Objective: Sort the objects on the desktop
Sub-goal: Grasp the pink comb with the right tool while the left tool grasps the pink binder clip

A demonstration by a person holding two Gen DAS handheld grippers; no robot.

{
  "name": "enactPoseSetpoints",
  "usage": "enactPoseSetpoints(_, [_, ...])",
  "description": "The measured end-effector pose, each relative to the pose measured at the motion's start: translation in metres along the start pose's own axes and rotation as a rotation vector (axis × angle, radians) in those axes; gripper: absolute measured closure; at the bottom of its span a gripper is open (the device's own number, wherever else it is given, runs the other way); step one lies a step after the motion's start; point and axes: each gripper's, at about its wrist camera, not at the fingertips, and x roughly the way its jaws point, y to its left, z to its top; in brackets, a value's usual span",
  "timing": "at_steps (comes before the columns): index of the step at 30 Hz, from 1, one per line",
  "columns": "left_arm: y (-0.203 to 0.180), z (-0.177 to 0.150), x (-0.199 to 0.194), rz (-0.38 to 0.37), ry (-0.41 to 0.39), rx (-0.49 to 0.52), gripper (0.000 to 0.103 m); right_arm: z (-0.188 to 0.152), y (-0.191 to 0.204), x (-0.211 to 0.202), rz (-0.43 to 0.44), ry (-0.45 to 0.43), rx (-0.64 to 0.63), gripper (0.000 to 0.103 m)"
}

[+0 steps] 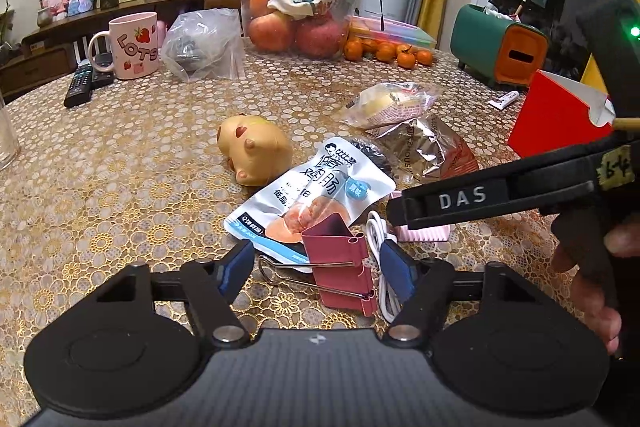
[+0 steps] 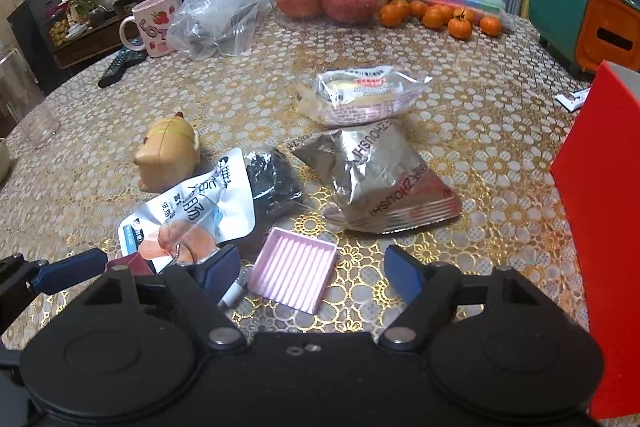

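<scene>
On the worktop [image 1: 140,147], the left hand-held gripper [image 1: 318,269] stands part-open around a red clip [image 1: 340,267] without pressing it, while the right hand-held gripper [image 2: 312,269] stands part-open around a pink tray [image 2: 294,273], pads apart from it.

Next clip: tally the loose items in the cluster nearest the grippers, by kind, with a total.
Snack packets: 3, white sausage pouch, silver foil bag, clear bun wrapper
Toys: 1, tan animal figure
Binder clips: 1, red
Pink ribbed trays: 1
White cables: 1
Dark crinkled bundle: 1
Total: 8
</scene>
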Motion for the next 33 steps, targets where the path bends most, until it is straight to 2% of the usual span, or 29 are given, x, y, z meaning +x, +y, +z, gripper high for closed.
enactPoseSetpoints(6, [-0.0004,0.0008,0.0022,0.004,-0.006,-0.006,0.039,0.0009,-0.0016,0.004,-0.011,0.005,0.026,0.033])
enactPoseSetpoints(8, [-0.0003,0.001,0.0031,0.003,-0.006,-0.005,0.045,0.0017,-0.0012,0.0042,-0.015,0.004,0.025,0.035])
enactPoseSetpoints(10, [-0.0003,0.0006,0.0034,0.005,-0.008,-0.005,0.045,0.0012,-0.0005,0.0038,-0.015,0.003,0.021,0.036])
enactPoseSetpoints(17, [-0.0004,-0.0012,0.0024,0.001,-0.017,-0.005,0.046,0.0007,-0.0002,0.0012,0.005,0.004,0.035,0.049])
enactPoseSetpoints(24, [0.0015,-0.0028,0.001,-0.01,-0.02,-0.007,0.047,-0.0008,-0.003,-0.0015,0.01,0.009,0.036,0.054])
enactPoseSetpoints(27, [0.0024,-0.0035,-0.0001,-0.016,-0.021,-0.012,0.054,-0.0015,-0.0047,-0.0027,0.016,0.006,0.039,0.059])
enactPoseSetpoints(29, [0.0034,-0.0038,0.0012,-0.027,-0.012,-0.013,0.065,-0.002,-0.006,-0.0048,0.013,0.001,0.042,0.063])
enactPoseSetpoints(33, [0.0055,-0.0042,0.0032,-0.032,-0.004,-0.028,0.066,-0.0021,-0.0074,-0.0055,0.015,0.003,0.042,0.063])
